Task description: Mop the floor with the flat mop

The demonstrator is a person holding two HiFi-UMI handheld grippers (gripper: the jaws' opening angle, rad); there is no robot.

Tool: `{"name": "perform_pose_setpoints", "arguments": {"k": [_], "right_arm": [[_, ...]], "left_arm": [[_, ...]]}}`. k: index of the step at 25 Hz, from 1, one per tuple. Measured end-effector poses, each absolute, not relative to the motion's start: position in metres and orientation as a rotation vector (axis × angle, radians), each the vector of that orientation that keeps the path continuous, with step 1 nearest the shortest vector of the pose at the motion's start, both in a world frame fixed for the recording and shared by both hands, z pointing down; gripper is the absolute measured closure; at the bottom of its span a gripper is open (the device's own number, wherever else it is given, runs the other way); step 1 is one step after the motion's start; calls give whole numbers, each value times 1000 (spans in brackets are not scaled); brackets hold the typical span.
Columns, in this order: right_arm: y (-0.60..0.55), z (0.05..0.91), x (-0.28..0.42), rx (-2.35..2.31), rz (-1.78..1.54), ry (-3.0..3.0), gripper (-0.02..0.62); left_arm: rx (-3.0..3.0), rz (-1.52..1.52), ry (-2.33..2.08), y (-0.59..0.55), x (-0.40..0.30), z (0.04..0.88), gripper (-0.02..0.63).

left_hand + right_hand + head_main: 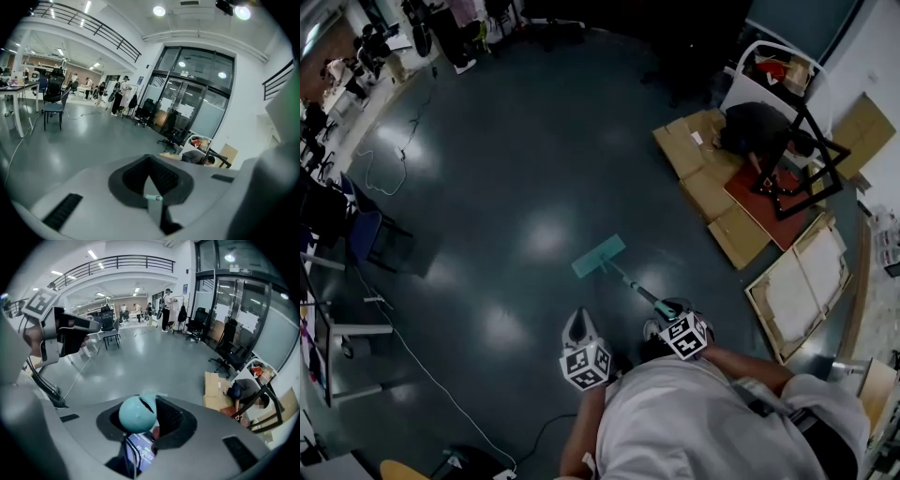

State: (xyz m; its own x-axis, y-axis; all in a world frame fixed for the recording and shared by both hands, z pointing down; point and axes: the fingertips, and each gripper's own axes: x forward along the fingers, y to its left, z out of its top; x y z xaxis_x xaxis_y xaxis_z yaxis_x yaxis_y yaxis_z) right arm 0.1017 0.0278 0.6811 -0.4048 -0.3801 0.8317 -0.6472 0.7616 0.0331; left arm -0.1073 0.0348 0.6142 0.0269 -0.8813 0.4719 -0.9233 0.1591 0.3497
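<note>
The flat mop's teal head (598, 256) lies on the dark glossy floor (516, 169) ahead of me. Its thin handle (630, 281) slants back and to the right into my right gripper (672, 317). In the right gripper view the handle's rounded teal end (137, 413) sits between the ridged pads, with my right gripper (146, 401) shut on it. My left gripper (577, 330) hangs left of the handle, apart from the mop. In its own view the left gripper (150, 164) has its jaws together with nothing between them.
A person (759, 131) kneels on flattened cardboard (703, 159) at the far right beside a black metal frame (802, 173). A wooden-framed panel (802, 281) lies near right. A blue chair (375, 239), a desk (328, 347) and a floor cable (441, 384) are at left.
</note>
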Motion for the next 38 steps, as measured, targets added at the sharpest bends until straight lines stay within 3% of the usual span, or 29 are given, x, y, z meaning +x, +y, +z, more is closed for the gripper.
{"name": "perform_pose_setpoints", "arguments": {"k": [8,25,38], "right_arm": [[22,711,96,761,400,-2021,482],[-152,799,-40,850,309,-1980,483],[-218,828,-85,871,239,-1939,483]], "left_arm": [[1700,112,-1828,34,-101,621,600],[1627,118,-1864,7,-143,629,600],[1553,131,-1885,25,-178,642,601]]}}
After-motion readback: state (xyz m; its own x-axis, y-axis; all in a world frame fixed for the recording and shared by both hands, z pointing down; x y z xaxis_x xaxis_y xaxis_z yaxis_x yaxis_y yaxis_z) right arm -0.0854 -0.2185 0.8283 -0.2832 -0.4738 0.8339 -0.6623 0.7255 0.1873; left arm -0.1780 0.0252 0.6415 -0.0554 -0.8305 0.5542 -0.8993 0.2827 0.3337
